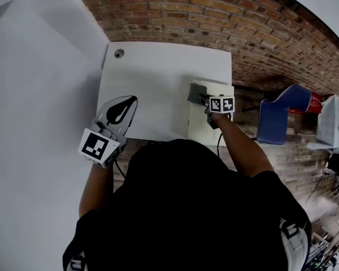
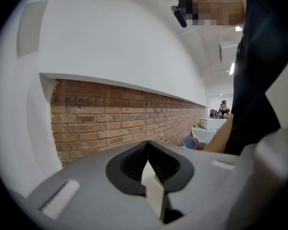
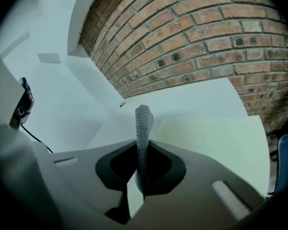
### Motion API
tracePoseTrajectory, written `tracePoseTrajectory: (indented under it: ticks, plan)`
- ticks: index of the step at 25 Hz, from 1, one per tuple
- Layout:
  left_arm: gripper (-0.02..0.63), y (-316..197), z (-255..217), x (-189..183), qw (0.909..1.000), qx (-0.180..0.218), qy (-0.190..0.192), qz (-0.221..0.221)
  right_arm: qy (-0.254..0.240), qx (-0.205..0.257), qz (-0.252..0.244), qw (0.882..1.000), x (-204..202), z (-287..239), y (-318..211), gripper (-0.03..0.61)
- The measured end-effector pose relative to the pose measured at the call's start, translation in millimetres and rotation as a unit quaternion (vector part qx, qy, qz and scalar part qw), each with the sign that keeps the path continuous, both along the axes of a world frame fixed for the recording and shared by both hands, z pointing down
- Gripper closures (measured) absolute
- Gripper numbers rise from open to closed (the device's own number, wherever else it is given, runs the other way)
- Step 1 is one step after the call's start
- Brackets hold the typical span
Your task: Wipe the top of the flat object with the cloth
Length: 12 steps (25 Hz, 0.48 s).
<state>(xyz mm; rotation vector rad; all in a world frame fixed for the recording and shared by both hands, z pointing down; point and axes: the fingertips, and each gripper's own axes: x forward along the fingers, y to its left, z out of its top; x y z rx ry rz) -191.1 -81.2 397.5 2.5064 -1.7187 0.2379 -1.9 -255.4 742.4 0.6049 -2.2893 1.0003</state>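
Note:
A pale flat board (image 1: 206, 130) lies on the right part of the white table (image 1: 152, 89), reaching its front edge. My right gripper (image 1: 204, 99) is shut on a grey cloth (image 1: 196, 92), which rests over the board's far left corner. In the right gripper view the cloth (image 3: 143, 128) stands up as a narrow woven strip pinched between the jaws, with the flat board (image 3: 216, 138) spread beyond it. My left gripper (image 1: 123, 109) is shut and holds nothing; it hovers at the table's front left edge. In the left gripper view the left gripper (image 2: 149, 169) faces the brick wall.
A brick wall (image 1: 214, 16) runs behind the table. A round cable hole (image 1: 119, 53) sits in the table's far left corner. A white partition (image 1: 34, 123) stands to the left. A blue chair (image 1: 279, 114) is on the right, beside the table.

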Motion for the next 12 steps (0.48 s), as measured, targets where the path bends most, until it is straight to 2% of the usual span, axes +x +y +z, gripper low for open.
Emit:
tracePoseTrajectory:
  ticks: [12]
  plan:
    - [0.612,-1,-5,-1,0.9999,0.005,0.001,-0.011,0.014,-0.027,0.009,1.0,6,25,-7,0.569]
